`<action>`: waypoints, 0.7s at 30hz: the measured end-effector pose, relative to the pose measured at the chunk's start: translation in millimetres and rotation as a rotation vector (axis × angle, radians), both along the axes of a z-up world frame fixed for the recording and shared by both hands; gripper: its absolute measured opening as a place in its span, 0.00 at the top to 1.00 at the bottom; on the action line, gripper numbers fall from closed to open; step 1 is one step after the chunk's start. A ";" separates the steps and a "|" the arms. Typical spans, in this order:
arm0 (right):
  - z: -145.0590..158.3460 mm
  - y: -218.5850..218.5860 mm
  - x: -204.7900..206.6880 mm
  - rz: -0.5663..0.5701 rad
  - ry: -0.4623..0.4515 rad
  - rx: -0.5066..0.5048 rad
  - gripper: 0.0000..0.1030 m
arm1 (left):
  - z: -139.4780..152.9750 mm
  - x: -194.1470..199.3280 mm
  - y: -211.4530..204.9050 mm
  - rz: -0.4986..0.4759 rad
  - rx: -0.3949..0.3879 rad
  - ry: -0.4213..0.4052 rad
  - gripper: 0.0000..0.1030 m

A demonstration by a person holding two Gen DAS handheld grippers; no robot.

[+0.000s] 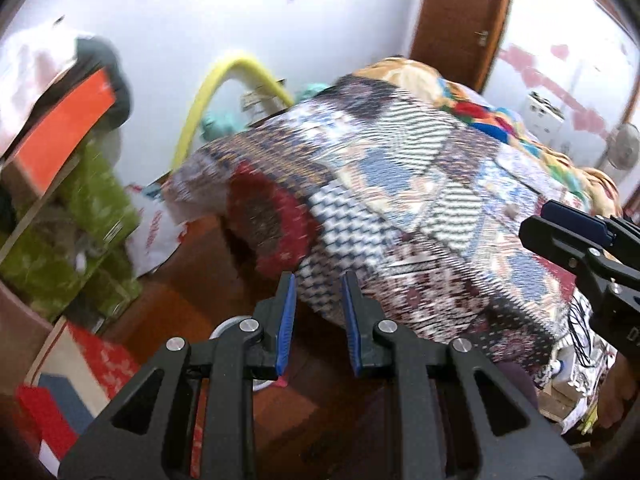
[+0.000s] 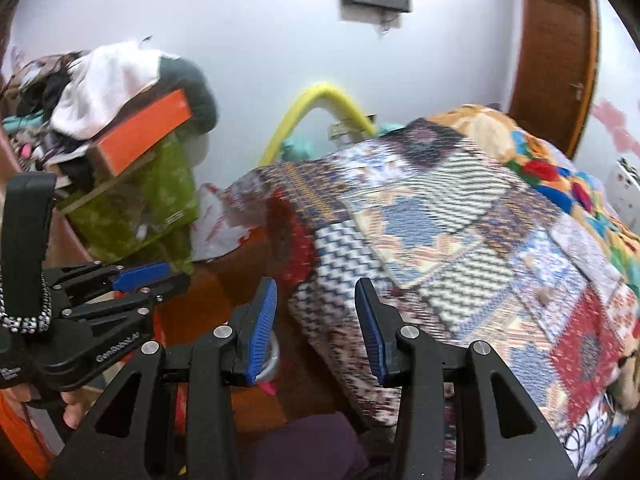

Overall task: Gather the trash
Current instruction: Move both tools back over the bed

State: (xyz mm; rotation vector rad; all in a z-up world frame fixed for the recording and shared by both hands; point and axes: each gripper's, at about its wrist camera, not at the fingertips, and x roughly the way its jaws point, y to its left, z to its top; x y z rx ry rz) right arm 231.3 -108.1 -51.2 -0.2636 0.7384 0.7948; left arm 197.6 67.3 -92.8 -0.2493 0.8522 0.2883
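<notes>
Hanging over the patchwork bedspread (image 1: pixel 400 184), the left gripper (image 1: pixel 319 320) shows a narrow gap between its blue pads with nothing in it, and the right gripper (image 2: pixel 316 326) stands parted wider, also empty. Trash candidate: a white plastic bag with red print (image 2: pixel 218 224) lies on the floor at ten o'clock, beside the green-draped stack (image 2: pixel 140 204); both views are blurred.

Black hand-held gripper (image 1: pixel 319 322), ribbed blue pads (image 1: pixel 286 322), silver pivot screws (image 1: pixel 249 325), white lettering

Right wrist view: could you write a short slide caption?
Empty right gripper held above a patchwork bedspread, left gripper beside it, cluttered shelf behind.
</notes>
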 end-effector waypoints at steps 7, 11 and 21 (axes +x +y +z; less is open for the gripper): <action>4.9 -62.9 41.4 -0.165 0.000 0.010 0.64 | 12.7 68.2 -60.5 -0.166 0.020 -0.024 0.73; -0.8 -101.6 69.1 -0.265 0.029 0.016 0.64 | 11.2 106.1 -96.3 -0.251 0.026 -0.031 0.73; -34.9 -194.6 142.3 -0.471 0.138 0.012 0.64 | -27.2 210.0 -175.4 -0.407 -0.028 0.027 0.72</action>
